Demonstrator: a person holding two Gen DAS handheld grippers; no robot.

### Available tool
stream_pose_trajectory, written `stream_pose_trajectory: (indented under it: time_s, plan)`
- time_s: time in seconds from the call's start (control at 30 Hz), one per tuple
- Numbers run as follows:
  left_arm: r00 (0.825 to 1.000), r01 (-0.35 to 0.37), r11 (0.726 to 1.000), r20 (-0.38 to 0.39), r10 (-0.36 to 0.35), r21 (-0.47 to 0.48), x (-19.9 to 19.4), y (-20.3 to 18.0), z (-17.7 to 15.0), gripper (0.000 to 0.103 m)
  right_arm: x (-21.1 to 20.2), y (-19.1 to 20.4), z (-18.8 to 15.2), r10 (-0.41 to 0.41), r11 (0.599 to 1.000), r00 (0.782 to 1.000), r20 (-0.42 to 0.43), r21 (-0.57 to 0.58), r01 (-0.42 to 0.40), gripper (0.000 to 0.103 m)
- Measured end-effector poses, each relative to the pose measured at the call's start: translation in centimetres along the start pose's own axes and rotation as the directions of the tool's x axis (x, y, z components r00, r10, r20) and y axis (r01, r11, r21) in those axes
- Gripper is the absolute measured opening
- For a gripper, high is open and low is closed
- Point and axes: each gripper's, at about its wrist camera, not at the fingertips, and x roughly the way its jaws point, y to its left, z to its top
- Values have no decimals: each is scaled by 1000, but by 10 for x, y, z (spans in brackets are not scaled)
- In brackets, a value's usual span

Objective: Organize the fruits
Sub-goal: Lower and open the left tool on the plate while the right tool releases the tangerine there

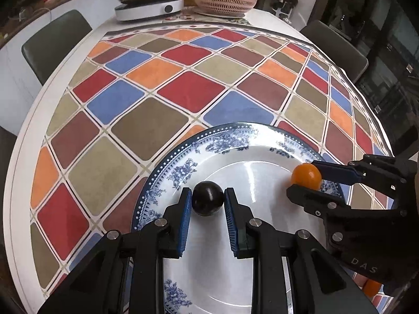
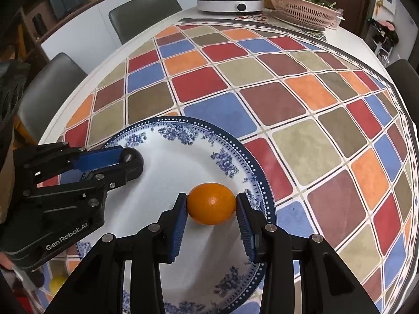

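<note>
Tools grip plum [image 1: 208, 201] and orange [image 2: 211, 203] inside plate [image 1: 235, 141] rim

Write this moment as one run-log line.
left tongs: shut on dark fruit | right tongs: shut on orange fruit | both over blue-patterned plate

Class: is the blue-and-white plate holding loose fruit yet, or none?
None loose: the plate shows only fruits clamped in grippers above it.
</note>
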Motion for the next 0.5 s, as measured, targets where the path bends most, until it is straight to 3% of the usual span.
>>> stream_pose_trajectory:
  time_s: [0.1,0.2,0.27,0.3,0.43,0.5]
  plan:
    - [1000,-3,1000,0,3,3,0,0,1,26,2,-1,0,0,1000,1000,-4,3,1,38]
    - [1000,-7,1000,3,7,2,-3,-1,2,38,2,-1,0,11,1000,1000,4,8,-11,39]
    - [1000,-5,1000,13,5,3,-11,-1,2,38,-1,-2,0,15,1000,1000,12,16,-15,42]
    - [1000,-12,1000,27,12,5,-17,-1,1,38,-3,-2,-1,17,1000,1000,19,21,-18,48]
    - [995,-49,998,87,47,28,-47,-6,-4,42,-25,-3,-7,11,999,997,70,30,-13,48]
    - [990,-56,998,130,50,42,-68,-10,-10,50,-39,-1,-11,-11,1000,995,102,27,8,48]
